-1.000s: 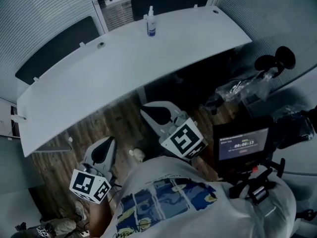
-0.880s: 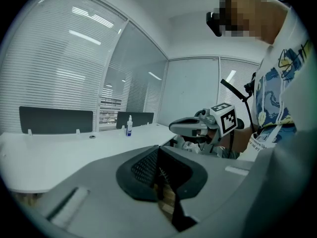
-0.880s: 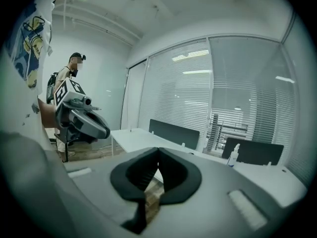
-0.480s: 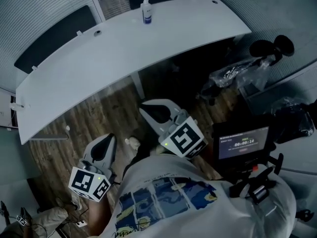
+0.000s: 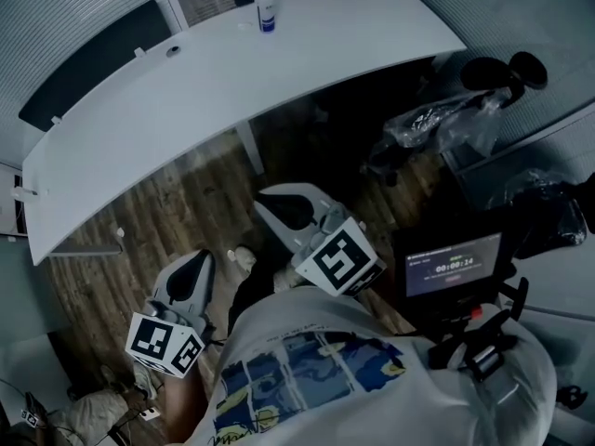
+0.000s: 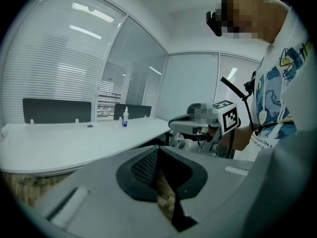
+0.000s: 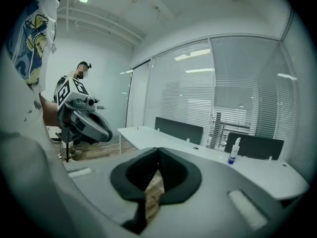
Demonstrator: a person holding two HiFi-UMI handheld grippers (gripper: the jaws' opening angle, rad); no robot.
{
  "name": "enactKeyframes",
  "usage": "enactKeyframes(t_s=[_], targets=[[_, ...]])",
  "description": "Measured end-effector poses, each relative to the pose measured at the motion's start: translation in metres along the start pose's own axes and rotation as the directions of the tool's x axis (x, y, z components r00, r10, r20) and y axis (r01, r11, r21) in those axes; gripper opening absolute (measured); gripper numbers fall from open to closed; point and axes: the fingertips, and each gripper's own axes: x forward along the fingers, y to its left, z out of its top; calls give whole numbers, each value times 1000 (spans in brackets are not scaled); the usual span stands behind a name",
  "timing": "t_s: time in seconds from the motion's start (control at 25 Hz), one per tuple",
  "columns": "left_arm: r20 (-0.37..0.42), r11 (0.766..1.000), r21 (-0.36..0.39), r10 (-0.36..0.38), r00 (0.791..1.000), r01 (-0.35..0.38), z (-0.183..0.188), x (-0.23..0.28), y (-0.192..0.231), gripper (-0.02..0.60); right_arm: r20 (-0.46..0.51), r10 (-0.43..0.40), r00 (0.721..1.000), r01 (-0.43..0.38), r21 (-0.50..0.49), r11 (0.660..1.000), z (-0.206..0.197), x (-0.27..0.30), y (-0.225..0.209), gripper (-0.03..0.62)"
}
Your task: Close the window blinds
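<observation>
Jaws pressed together and empty on left gripper point(image 5: 189, 282) and right gripper point(image 5: 286, 210), head view; blinds point(image 5: 82, 7) hang behind desk point(image 5: 214, 72) at top. Left gripper view: pale slats point(image 6: 49, 58) lie horizontal, long axis sideways. Right gripper view: same, beyond desk.

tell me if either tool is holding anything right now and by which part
Nothing is held. The left tool and the right tool both have their jaws shut and empty, above the wood floor.

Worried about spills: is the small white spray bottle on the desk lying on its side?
No, the small white spray bottle stands upright near the far edge of the white curved desk.
</observation>
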Motion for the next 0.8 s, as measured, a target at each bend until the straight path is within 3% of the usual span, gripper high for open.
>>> enactKeyframes(t_s=[0.8], targets=[[-6, 1000, -13, -10, 1000, 10, -2, 6, 14, 6, -35, 7, 999, -7, -4, 1000, -4, 15, -1, 3]])
